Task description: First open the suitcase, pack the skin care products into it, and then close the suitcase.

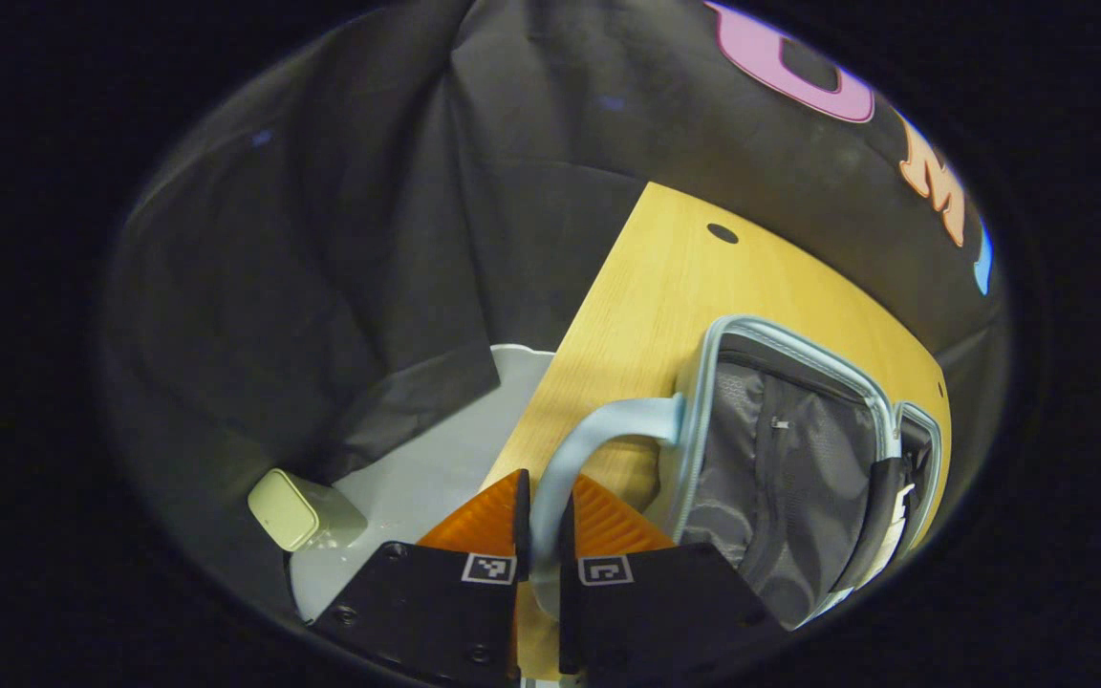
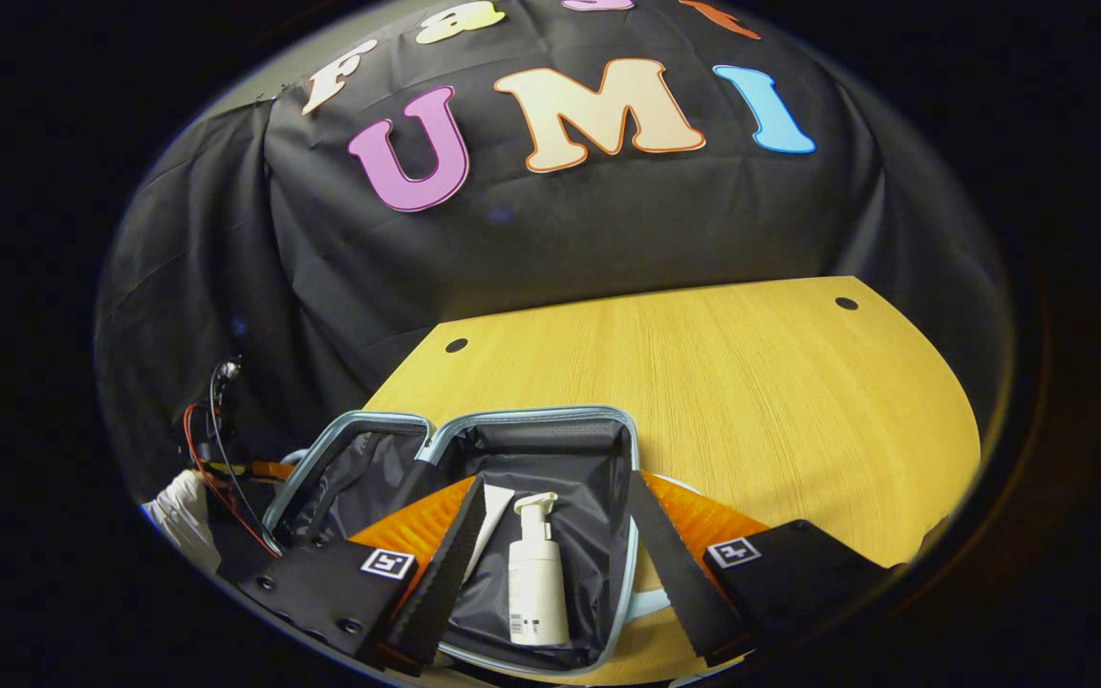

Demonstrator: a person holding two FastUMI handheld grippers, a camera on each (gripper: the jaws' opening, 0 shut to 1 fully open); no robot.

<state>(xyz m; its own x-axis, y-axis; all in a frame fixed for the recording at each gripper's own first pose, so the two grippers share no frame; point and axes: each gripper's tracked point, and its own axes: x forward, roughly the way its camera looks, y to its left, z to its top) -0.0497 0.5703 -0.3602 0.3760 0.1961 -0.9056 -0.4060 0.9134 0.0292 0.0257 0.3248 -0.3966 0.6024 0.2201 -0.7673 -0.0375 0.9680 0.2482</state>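
A pale blue suitcase [image 2: 622, 449] lies open on the wooden table [image 2: 751, 401]. In its dark-lined half lie a white pump bottle [image 2: 536, 573] and a white tube [image 2: 495, 516]. My right gripper [image 2: 557, 480] hovers open over that half, with the bottle between its fingers but not touched. In the left gripper view the lid [image 1: 780, 478] shows its grey mesh lining. My left gripper [image 1: 544, 497] is shut on the lid's curved blue handle [image 1: 598, 430], at the table's left edge.
A small pale box [image 1: 288, 506] stands on the white floor [image 1: 436, 459] beside the table. In the right gripper view, a gloved hand [image 2: 183, 511] with red wires shows left of the suitcase. Bare tabletop stretches behind and to the right of the case.
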